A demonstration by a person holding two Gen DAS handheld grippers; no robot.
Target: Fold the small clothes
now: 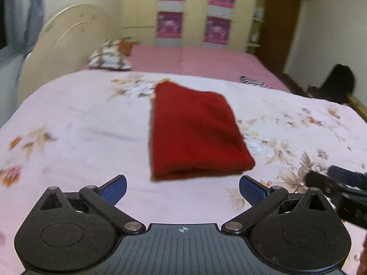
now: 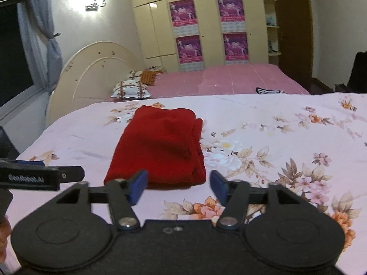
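Red cloth lies folded on floral pink sheet, mid-bed, fold edge twd cameras. Left gripper above sheet, just short of cloth's near edge, jaws wide apart, nothing btwn blue pads. Right gripper also short of cloth, jaws apart, narrower than left, nothing clamped; pads sit in front of cloth edge, not touching. Each gripper shows at edge of other's view. Pillow by headboard, well apart from cloth. Striped item on far pink bedspread.

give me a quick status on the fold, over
Left gripper open, empty. Right gripper open, empty. Red garment folded flat on floral sheet. Nothing in the way.
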